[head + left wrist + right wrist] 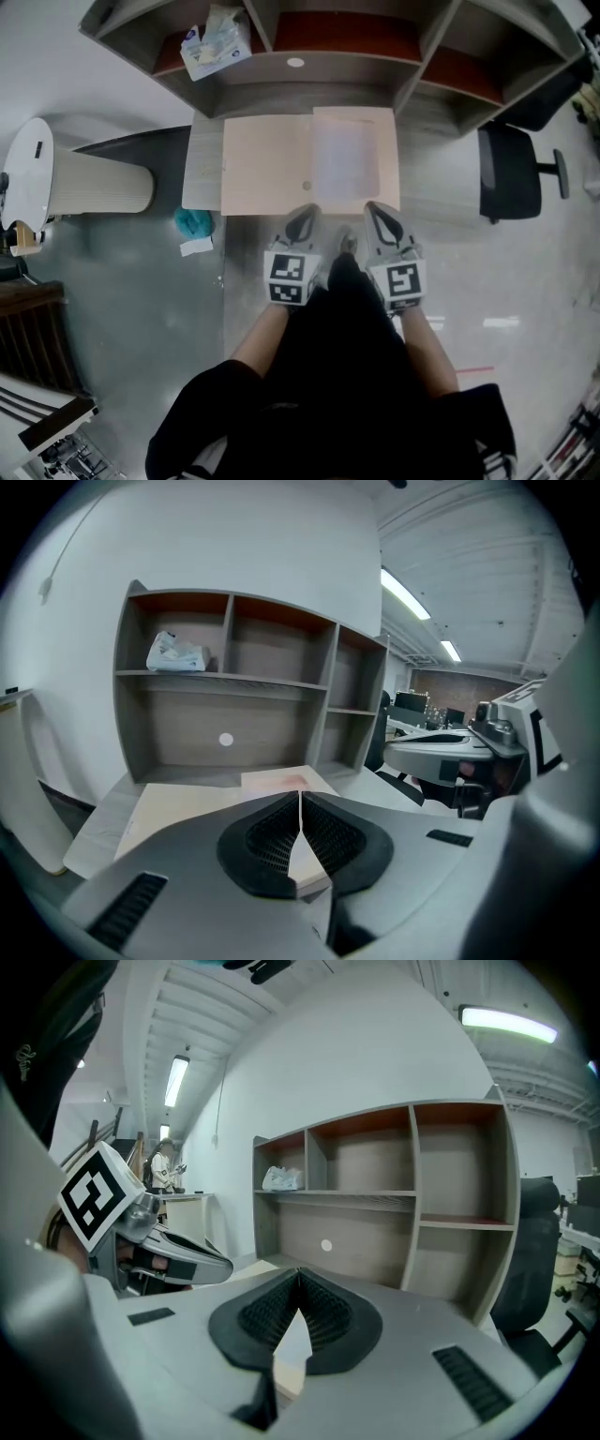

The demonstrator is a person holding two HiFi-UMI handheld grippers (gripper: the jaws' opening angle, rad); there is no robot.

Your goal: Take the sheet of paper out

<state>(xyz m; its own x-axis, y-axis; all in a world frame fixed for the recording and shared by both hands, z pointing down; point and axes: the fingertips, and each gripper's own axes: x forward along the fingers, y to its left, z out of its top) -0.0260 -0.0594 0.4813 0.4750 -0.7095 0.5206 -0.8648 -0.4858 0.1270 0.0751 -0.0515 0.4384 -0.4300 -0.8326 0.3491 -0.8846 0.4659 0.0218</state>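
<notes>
left: white ribbed cylinder (pixel 94 187) beside the desk (pixel 202 159), teal rag (pixel 194 223) on the shiny floor (pixel 122 281), plastic bag (pixel 216 42) in the left cubby | middle: sheet of paper (pixel 345 157) lies on the tan folder's (pixel 262 164) right half | your left gripper (pixel 305 212) and right gripper (pixel 379 209) are both pinched closed, empty, at the desk's near edge | right: office chair (pixel 511 173)
</notes>
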